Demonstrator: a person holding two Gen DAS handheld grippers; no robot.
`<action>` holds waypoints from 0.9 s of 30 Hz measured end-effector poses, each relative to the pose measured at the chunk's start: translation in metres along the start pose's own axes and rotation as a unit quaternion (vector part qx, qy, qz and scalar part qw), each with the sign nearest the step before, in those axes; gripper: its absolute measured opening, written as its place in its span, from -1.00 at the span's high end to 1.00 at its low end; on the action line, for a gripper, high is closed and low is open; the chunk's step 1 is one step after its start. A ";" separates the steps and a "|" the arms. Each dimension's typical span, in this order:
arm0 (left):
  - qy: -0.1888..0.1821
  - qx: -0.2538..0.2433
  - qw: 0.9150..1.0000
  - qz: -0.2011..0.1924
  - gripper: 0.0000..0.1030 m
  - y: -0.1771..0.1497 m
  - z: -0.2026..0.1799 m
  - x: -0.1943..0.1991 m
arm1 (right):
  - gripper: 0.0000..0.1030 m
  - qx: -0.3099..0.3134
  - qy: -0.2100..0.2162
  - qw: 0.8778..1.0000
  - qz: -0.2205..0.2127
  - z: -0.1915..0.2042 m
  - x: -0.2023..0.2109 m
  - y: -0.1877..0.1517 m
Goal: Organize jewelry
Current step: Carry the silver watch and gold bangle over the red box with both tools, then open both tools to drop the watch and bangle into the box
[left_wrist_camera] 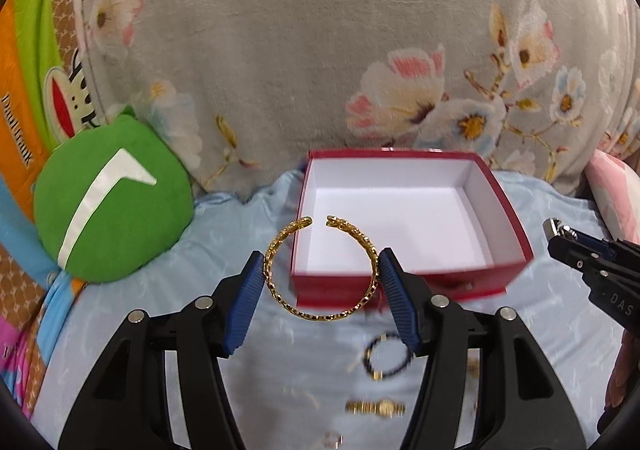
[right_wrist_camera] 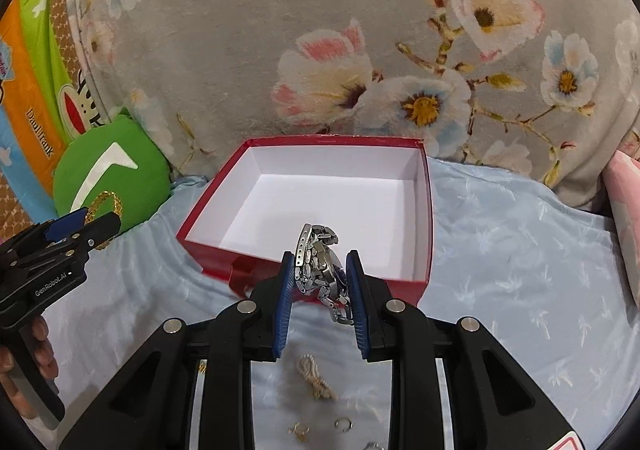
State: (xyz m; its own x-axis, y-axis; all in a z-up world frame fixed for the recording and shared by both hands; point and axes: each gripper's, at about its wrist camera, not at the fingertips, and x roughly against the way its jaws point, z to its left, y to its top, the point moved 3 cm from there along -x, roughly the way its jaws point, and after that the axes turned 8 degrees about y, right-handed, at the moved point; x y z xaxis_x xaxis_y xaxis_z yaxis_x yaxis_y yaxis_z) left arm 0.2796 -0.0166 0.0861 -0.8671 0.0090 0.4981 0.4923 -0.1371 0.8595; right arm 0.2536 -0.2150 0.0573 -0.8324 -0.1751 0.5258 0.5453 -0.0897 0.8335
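Note:
My left gripper (left_wrist_camera: 322,270) is shut on a gold open bangle (left_wrist_camera: 320,314), held upright above the cloth just in front of the near left corner of the red box (left_wrist_camera: 404,292). The box is open, white inside and holds nothing. My right gripper (right_wrist_camera: 320,278) is shut on a silver metal-band watch (right_wrist_camera: 320,270), held over the box's near wall (right_wrist_camera: 224,256). The left gripper with the bangle also shows in the right wrist view (right_wrist_camera: 86,223). The right gripper's tip shows in the left wrist view (left_wrist_camera: 560,234).
A dark bead bracelet (left_wrist_camera: 386,358) and a gold watch (left_wrist_camera: 376,406) lie on the light blue cloth (left_wrist_camera: 256,390) below my left gripper. A gold chain (right_wrist_camera: 316,376) and small rings (right_wrist_camera: 343,424) lie below my right. A green cushion (left_wrist_camera: 108,205) and a floral blanket (left_wrist_camera: 320,49) stand behind.

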 end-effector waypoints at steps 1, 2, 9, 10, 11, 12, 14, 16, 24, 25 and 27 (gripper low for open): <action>0.001 -0.001 1.000 -0.001 -0.10 0.007 -0.002 -0.009 | 0.53 -0.001 -0.002 1.000 0.002 -0.004 -0.011 0.008; 0.002 -0.003 1.000 -0.001 -0.10 0.014 -0.005 -0.019 | 0.53 -0.002 -0.004 1.000 0.004 -0.006 -0.020 0.013; 0.005 -0.016 1.000 0.025 -0.11 0.044 -0.027 -0.101 | 0.53 -0.010 -0.020 0.999 0.028 -0.027 -0.099 0.043; 0.000 -0.015 0.999 0.034 -0.11 0.047 -0.030 -0.115 | 0.53 -0.012 -0.022 0.999 0.032 -0.030 -0.108 0.046; -0.001 -0.013 0.999 0.045 -0.11 0.050 -0.033 -0.129 | 0.53 -0.015 -0.023 0.999 0.035 -0.033 -0.117 0.049; -0.001 -0.012 0.998 0.056 -0.11 0.050 -0.035 -0.139 | 0.53 -0.020 -0.023 0.999 0.039 -0.037 -0.126 0.052; -0.002 -0.011 0.997 0.073 -0.11 0.052 -0.039 -0.160 | 0.53 -0.027 -0.024 0.998 0.048 -0.045 -0.142 0.056; 0.001 -0.011 0.996 0.085 -0.11 0.054 -0.043 -0.179 | 0.53 -0.029 -0.030 0.998 0.056 -0.049 -0.157 0.060; 0.005 -0.027 0.994 0.109 -0.11 0.053 -0.065 -0.221 | 0.53 -0.014 -0.051 0.994 0.096 -0.056 -0.199 0.060; 0.002 -0.027 0.993 0.115 -0.11 0.053 -0.066 -0.225 | 0.53 -0.014 -0.054 0.994 0.098 -0.057 -0.202 0.060; 0.002 -0.028 0.992 0.123 -0.11 0.051 -0.069 -0.233 | 0.53 -0.019 -0.054 0.993 0.106 -0.060 -0.206 0.060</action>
State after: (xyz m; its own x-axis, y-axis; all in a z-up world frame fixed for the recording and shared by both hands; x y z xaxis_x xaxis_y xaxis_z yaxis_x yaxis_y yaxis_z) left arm 0.5014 -0.0940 0.0063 -0.7211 -0.0352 0.6919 0.6847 -0.1886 0.7040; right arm 0.4642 -0.2428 -0.0113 -0.7028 -0.0886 0.7059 0.7114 -0.0998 0.6957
